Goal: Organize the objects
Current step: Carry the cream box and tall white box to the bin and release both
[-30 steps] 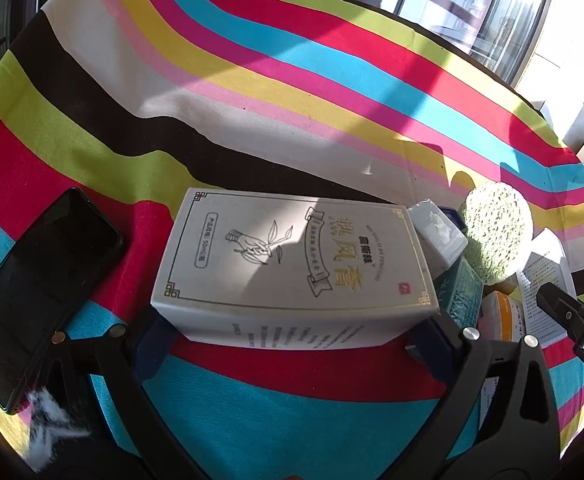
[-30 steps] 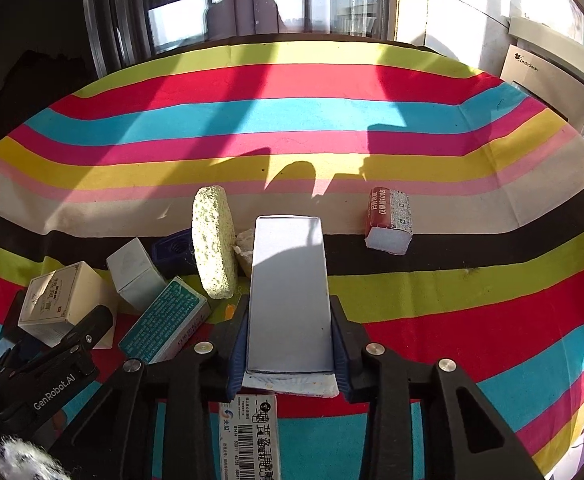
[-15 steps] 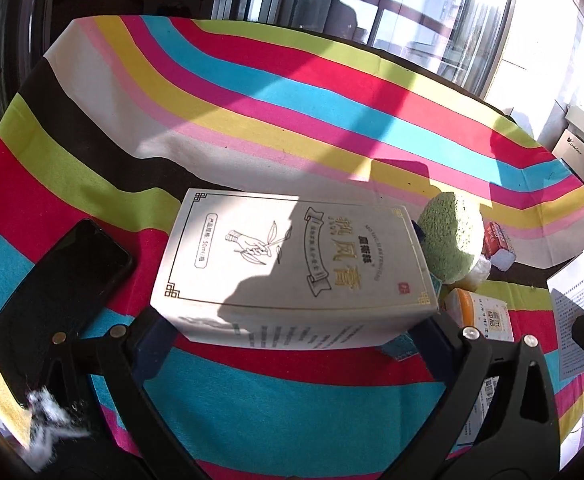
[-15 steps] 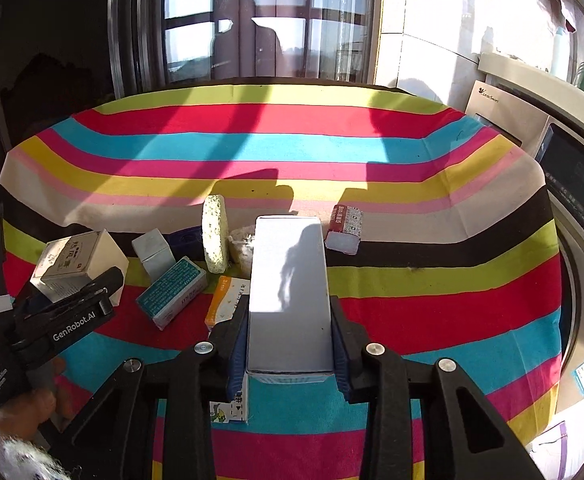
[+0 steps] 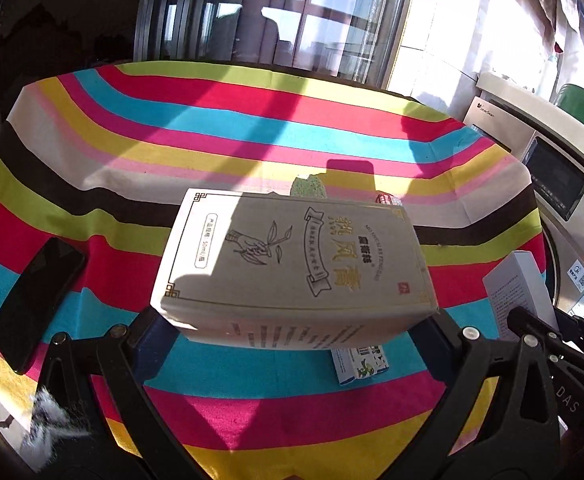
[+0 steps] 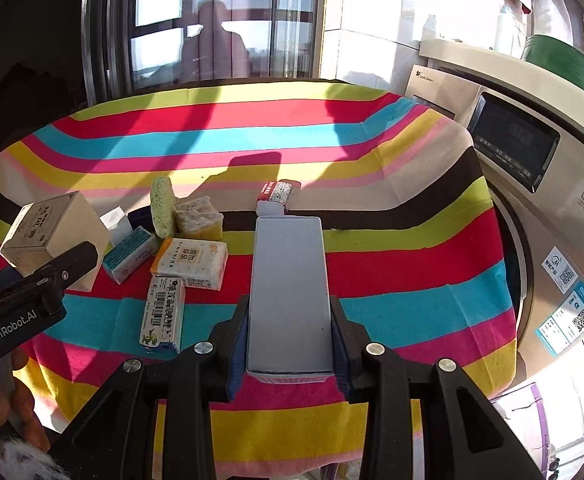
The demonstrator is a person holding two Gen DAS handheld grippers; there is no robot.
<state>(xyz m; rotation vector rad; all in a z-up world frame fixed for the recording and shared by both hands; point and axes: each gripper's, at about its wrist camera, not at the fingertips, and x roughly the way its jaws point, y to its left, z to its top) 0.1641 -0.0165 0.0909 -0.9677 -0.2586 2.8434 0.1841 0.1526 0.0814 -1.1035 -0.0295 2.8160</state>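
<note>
Showing only leftward: black phone (image 5: 35,304) on cloth (image 5: 251,136).

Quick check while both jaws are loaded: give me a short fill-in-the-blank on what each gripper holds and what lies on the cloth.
1. The left gripper is shut on a cream box printed with a hand holding a ____.
2. The right gripper holds a plain, long ____ box.
3. On the striped cloth, left of the cream box, a black ____ lies flat.
4. Right of the table stands a washing ____.

Missing words: sprig; white; phone; machine
</note>
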